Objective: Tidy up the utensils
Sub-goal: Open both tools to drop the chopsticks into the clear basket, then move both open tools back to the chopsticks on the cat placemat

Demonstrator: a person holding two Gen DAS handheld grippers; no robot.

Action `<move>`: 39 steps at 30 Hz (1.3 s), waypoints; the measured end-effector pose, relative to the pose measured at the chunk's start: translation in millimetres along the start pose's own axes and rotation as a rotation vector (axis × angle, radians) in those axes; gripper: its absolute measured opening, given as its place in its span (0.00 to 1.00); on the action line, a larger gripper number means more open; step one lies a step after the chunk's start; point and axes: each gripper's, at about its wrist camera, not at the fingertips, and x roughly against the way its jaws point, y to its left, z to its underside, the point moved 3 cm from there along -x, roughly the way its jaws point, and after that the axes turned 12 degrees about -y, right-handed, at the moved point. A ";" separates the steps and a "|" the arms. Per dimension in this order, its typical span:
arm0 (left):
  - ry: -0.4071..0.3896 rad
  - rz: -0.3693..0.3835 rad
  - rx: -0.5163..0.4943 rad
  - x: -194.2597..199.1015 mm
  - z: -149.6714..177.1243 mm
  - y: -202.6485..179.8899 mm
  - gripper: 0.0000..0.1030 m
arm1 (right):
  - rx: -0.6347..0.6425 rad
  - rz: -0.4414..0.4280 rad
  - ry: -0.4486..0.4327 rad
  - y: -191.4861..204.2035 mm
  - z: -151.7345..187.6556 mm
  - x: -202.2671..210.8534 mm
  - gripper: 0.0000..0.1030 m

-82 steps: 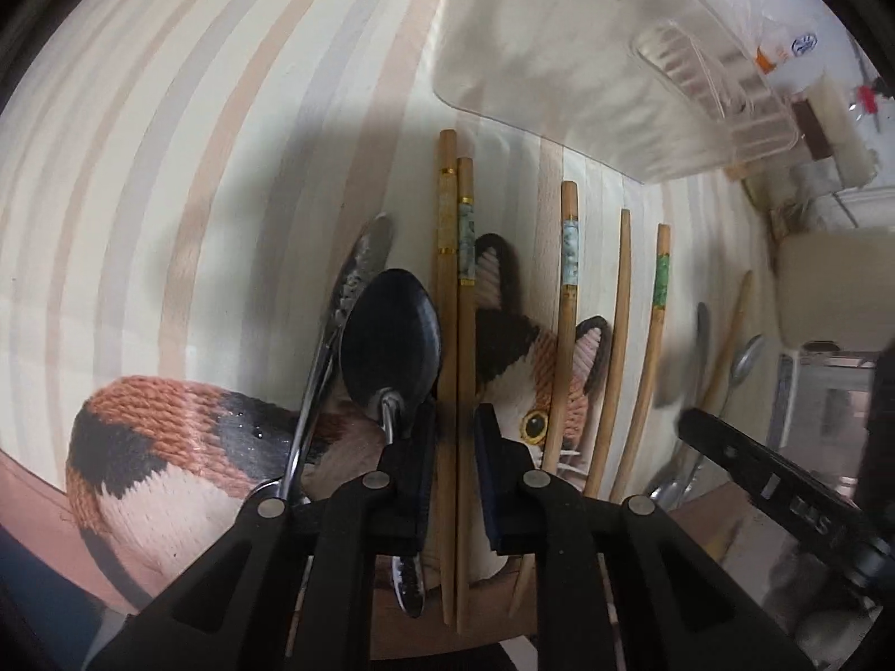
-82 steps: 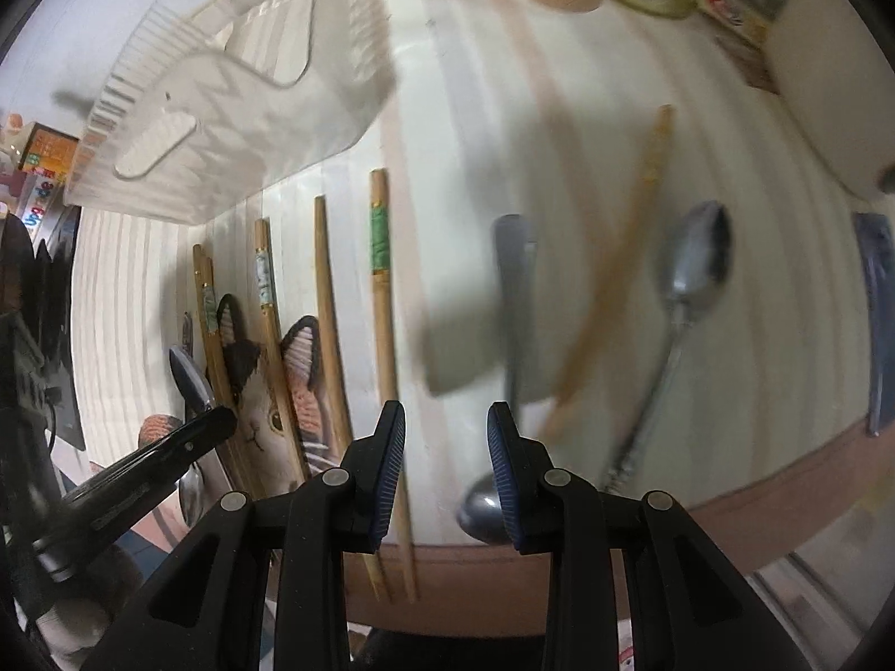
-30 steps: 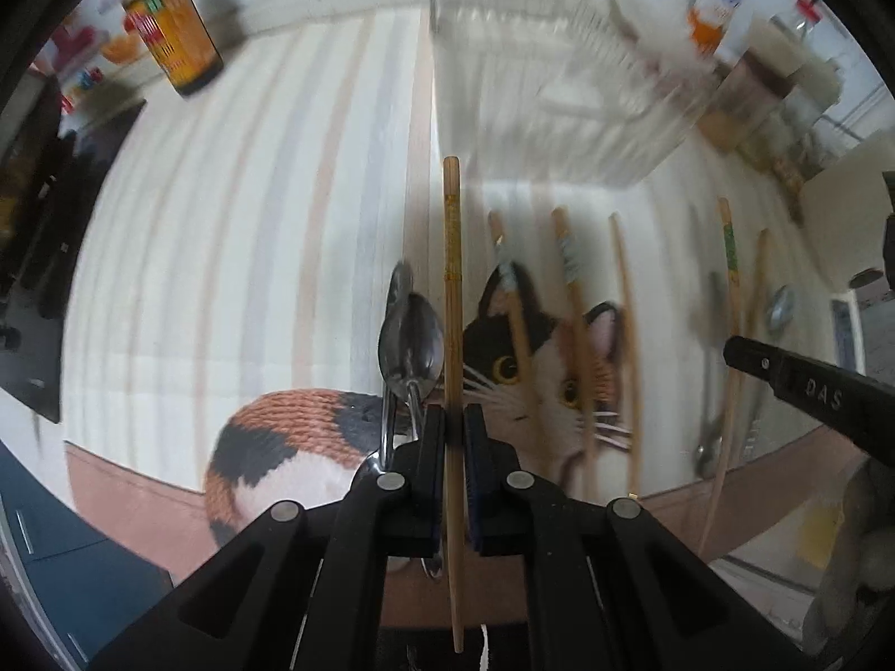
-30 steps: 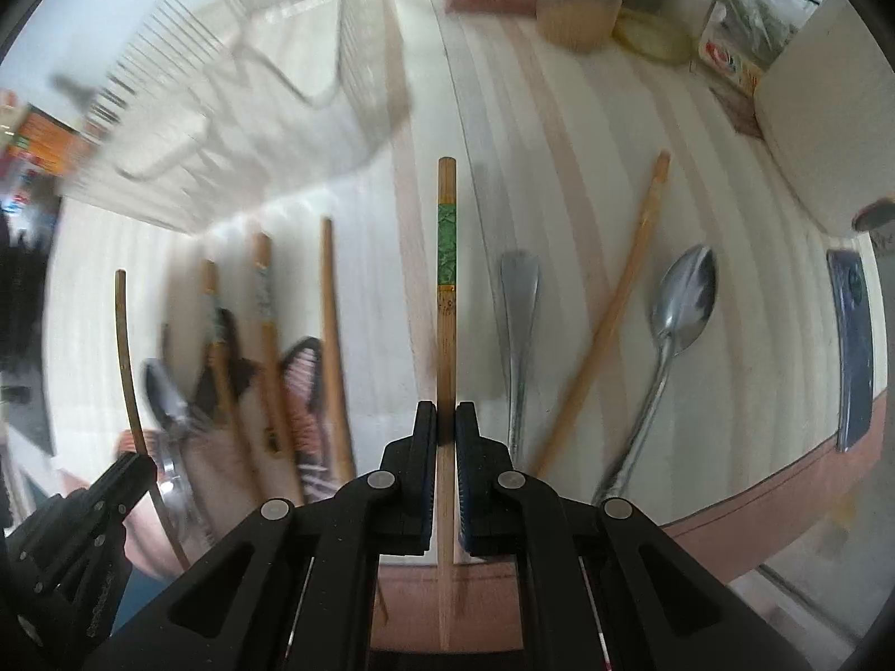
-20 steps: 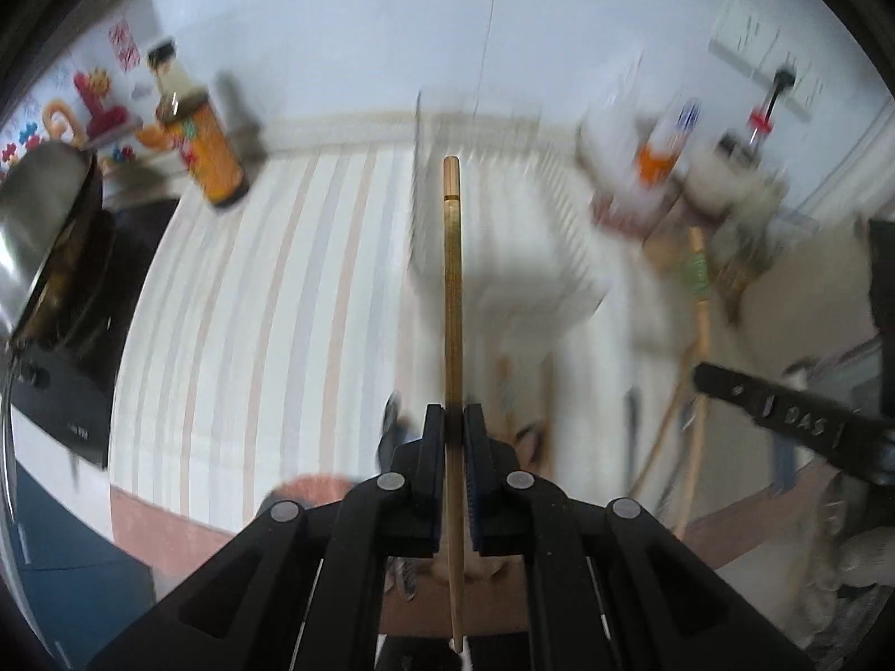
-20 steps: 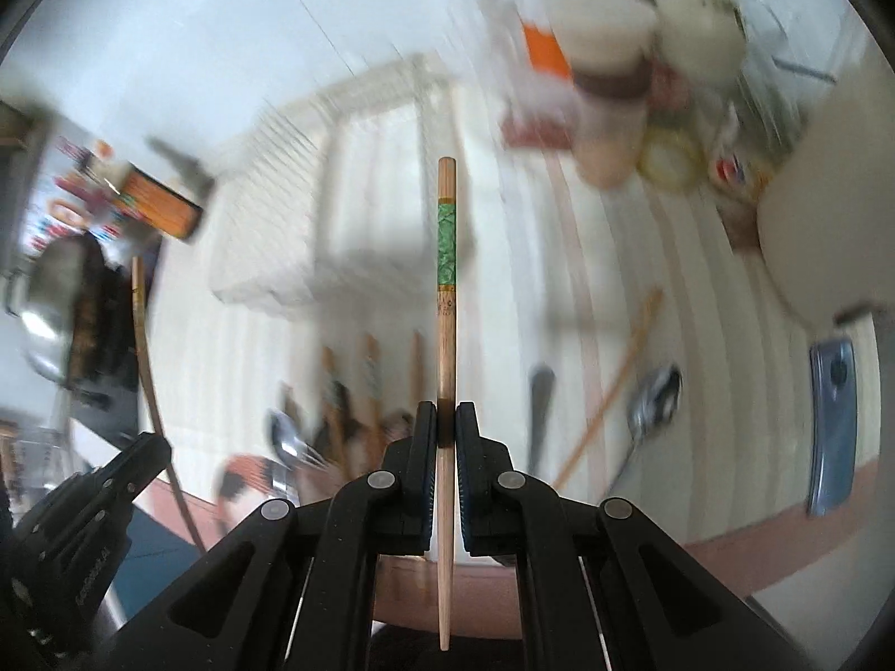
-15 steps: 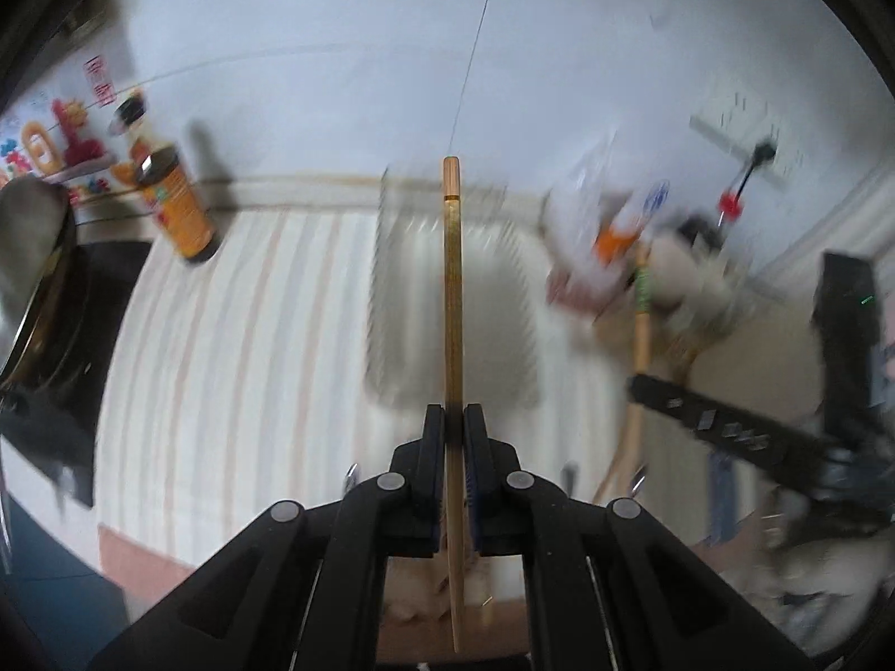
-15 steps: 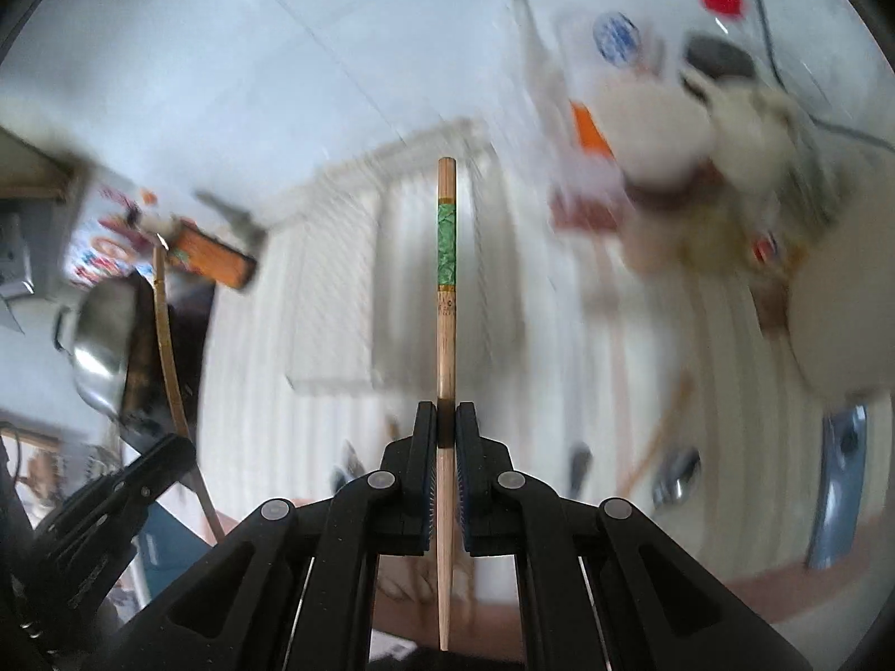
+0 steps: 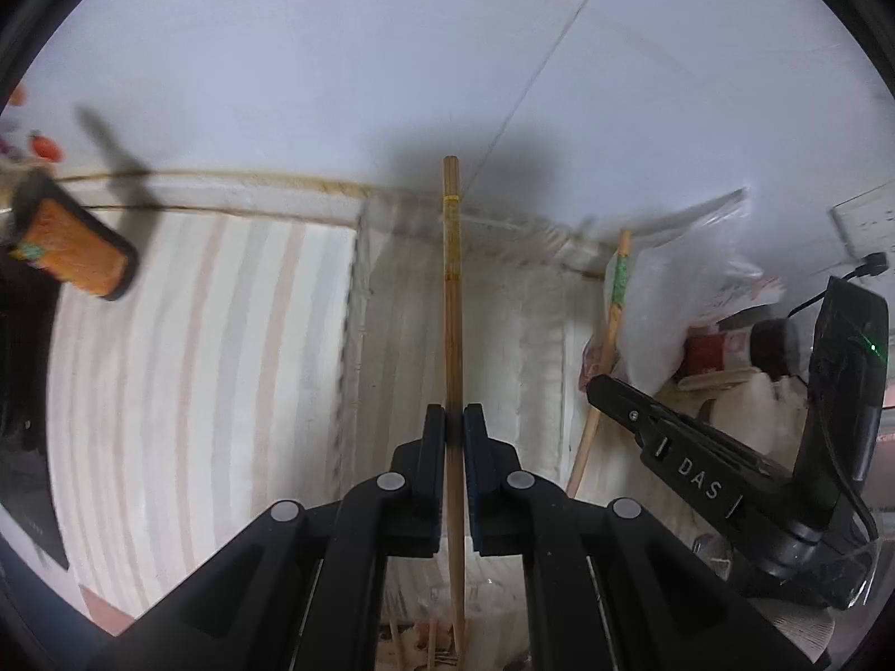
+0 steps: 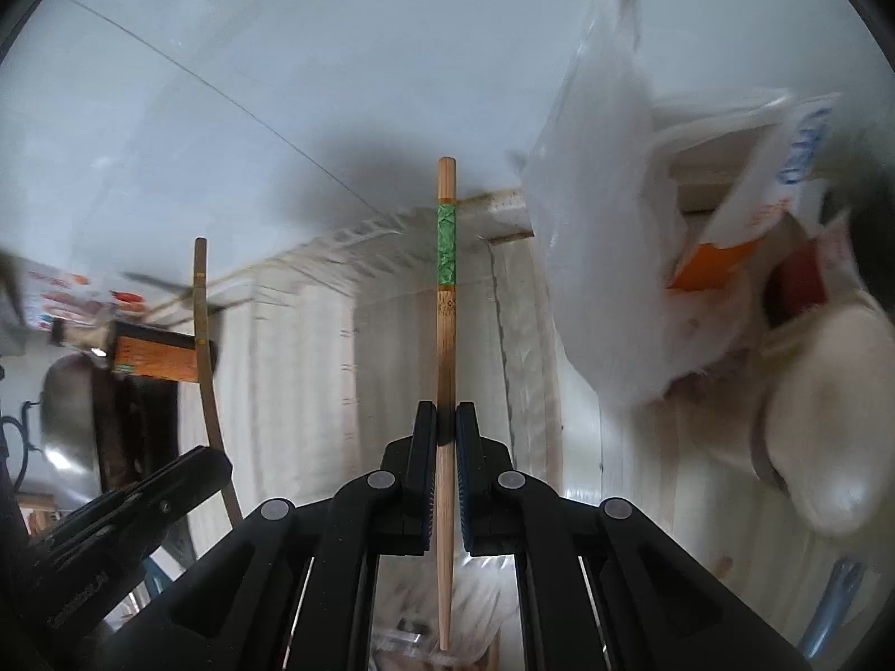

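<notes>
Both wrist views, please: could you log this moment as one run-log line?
left tongs: shut on gold-banded chopstick | right tongs: shut on green-banded chopstick | both raised toward clear plastic basket

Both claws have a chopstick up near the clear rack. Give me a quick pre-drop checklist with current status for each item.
1. Left claw shut on the gold-banded chopstick: ok.
2. Right claw shut on the green-banded chopstick: ok.
3. Each chopstick runs straight between its claw's fingers, not skewed: ok.
4. Clear rack lies ahead of both claws: ok.
5. Which rack compartment sits under each chopstick's end: cannot tell, the frames are blurred.
6. The two claws are apart, with a gap between the chopsticks: ok.
</notes>
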 end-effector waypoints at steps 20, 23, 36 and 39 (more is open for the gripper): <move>-0.280 -0.280 -0.105 58.4 65.0 30.7 1.00 | 0.053 0.170 -0.173 -23.6 78.6 70.5 0.71; -0.304 -0.292 -0.116 68.8 83.6 35.3 1.00 | 0.038 0.170 -0.185 -29.4 103.8 83.9 0.74; -0.182 -0.408 -0.105 53.9 206.1 83.7 1.00 | -0.024 0.084 0.053 -48.3 259.2 29.7 0.50; -0.115 -0.411 -0.099 42.6 228.6 93.9 1.00 | -0.034 0.067 0.107 -45.5 283.7 5.2 0.42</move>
